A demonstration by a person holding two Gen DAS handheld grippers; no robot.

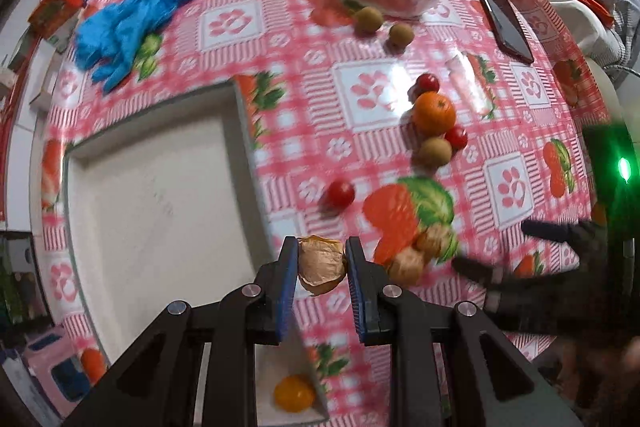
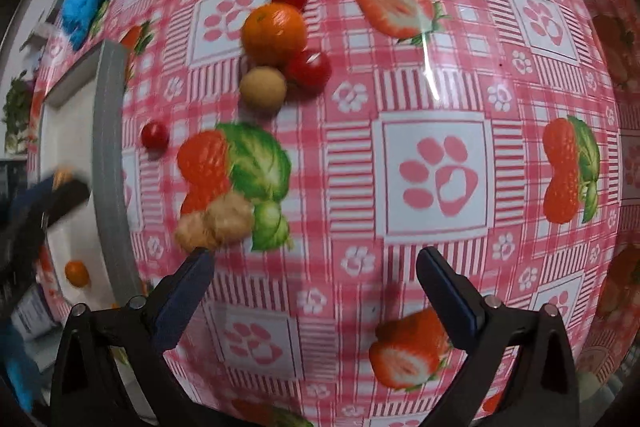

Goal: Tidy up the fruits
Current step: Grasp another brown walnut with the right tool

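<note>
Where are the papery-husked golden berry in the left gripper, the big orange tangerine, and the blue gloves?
Papery-husked golden berry (image 1: pixel 321 264), left wrist view, husk centre.
Big orange tangerine (image 2: pixel 274 33), right wrist view, peel centre.
Blue gloves (image 1: pixel 128 23), left wrist view, crumpled middle.

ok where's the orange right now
In the left wrist view the orange sits on the tablecloth right of the white tray, touching two cherry tomatoes and a longan.

black tongs (image 1: pixel 322 267), blue pads (image 1: pixel 289 291)
</note>
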